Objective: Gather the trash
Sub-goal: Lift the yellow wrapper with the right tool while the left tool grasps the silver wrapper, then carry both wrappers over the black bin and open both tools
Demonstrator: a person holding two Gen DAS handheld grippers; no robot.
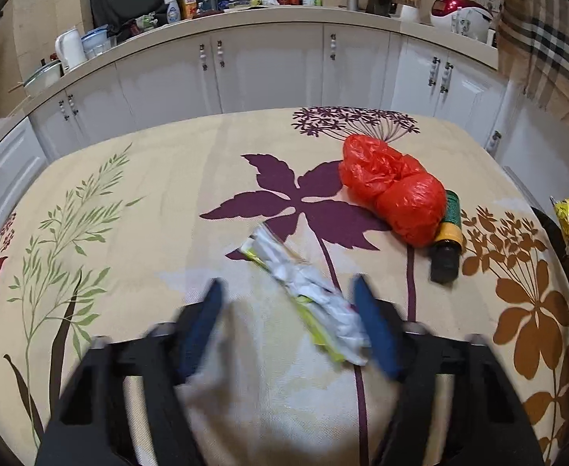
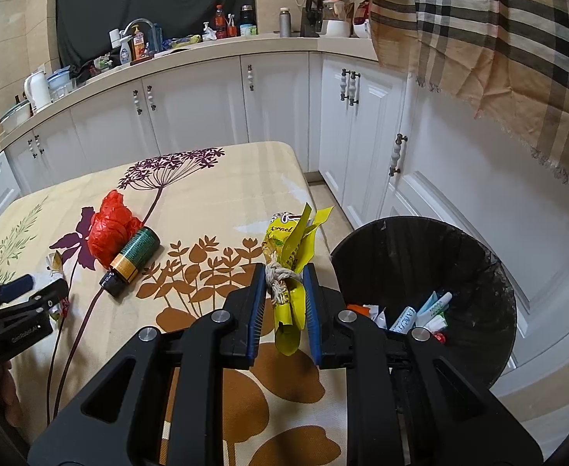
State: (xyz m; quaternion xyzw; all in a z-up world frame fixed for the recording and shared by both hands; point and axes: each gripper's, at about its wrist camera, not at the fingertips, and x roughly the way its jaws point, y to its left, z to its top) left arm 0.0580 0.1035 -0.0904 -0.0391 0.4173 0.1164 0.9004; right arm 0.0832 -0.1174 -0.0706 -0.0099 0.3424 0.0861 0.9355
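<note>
My left gripper [image 1: 286, 291] is open, low over the floral tablecloth [image 1: 168, 202], its blue fingers on either side of a crumpled white and yellow-green wrapper [image 1: 311, 295] that lies on the cloth. My right gripper [image 2: 284, 283] is shut on a yellow wrapper with a knotted string [image 2: 290, 256] and holds it above the table's right edge, beside the black trash bin [image 2: 401, 240]. A red plastic bag [image 1: 393, 186] and a dark bottle with a green and yellow label [image 1: 448, 233] lie on the table; both also show in the right wrist view, the bag [image 2: 110, 229] and the bottle [image 2: 133, 258].
The bin holds several pieces of trash [image 2: 420, 314]. White kitchen cabinets [image 2: 191, 105] and a cluttered counter [image 1: 245, 11] run behind the table. A plaid cloth [image 2: 498, 50] hangs at the upper right. The left gripper [image 2: 24, 295] shows at the left edge of the right wrist view.
</note>
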